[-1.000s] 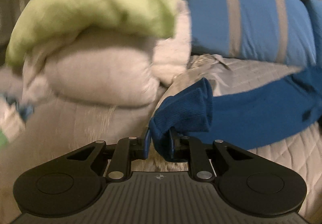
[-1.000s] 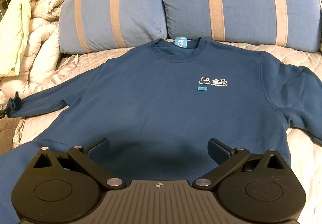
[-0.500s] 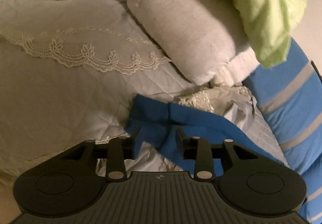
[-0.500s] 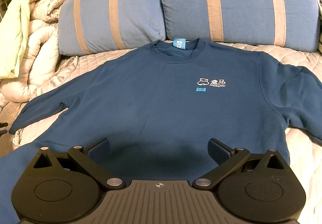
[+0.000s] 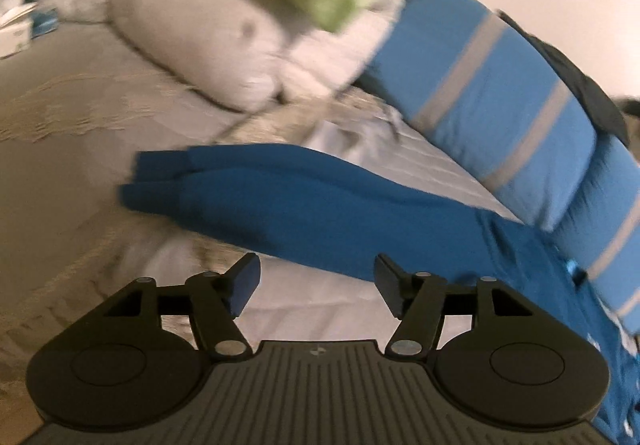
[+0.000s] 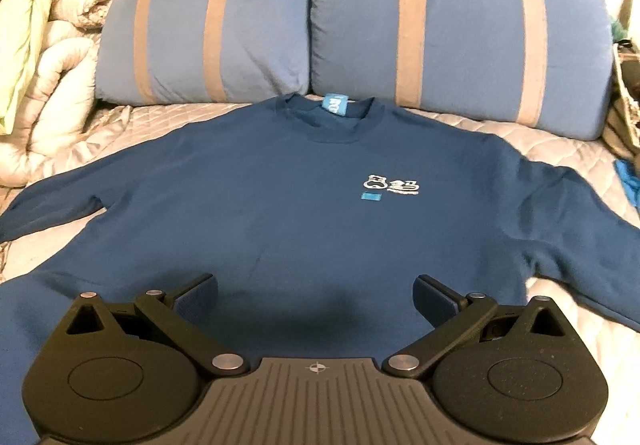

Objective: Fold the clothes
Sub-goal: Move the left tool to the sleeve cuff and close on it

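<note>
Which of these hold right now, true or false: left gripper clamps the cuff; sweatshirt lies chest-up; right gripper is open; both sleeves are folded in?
1. The left gripper clamps the sleeve cuff. False: its jaws are open and the cuff lies free on the bed.
2. The blue sweatshirt lies with its chest logo up. True.
3. The right gripper is open. True.
4. Both sleeves are folded over the chest. False: they are spread outward.

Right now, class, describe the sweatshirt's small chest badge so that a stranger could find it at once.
Start at the two striped blue pillows; before them a navy sweatshirt lies flat. Right of centre on its chest sits a white logo, the only white print on the plain fabric.
</note>
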Demonstrator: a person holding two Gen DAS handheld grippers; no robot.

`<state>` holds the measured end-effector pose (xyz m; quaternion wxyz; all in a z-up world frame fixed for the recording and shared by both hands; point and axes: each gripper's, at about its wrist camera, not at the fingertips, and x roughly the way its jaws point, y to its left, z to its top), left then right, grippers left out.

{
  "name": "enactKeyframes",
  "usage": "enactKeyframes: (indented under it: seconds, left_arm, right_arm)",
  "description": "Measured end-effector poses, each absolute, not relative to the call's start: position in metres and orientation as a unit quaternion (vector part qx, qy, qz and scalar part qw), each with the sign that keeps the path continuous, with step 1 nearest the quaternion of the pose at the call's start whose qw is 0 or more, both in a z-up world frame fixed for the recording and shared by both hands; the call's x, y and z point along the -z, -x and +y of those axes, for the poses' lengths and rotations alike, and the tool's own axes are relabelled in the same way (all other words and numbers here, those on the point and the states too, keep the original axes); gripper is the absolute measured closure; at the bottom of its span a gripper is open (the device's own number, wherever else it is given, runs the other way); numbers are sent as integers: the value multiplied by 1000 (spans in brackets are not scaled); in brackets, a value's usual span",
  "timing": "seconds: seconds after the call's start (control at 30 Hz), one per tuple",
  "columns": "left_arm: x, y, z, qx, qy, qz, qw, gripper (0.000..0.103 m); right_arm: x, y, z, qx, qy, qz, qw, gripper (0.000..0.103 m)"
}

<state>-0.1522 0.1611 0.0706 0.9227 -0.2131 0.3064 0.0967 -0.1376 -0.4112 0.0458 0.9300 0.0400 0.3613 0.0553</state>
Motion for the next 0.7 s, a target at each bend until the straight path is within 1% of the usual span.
enactKeyframes:
  seconds: [0.33,0.53,0.7]
  left_arm:
    - [-89,136,58,18,80,310,947,37]
    - [-94,126,14,51,21,318,947,37]
    - [-97,118,-6,49,-10,325,945,37]
  right_arm:
    - [-50,144,-414,-14,-12,369,929,0]
    - [-58,145,-408,-15,13,355,935,0]
    - [-66,144,-403,-26,20,349,936,0]
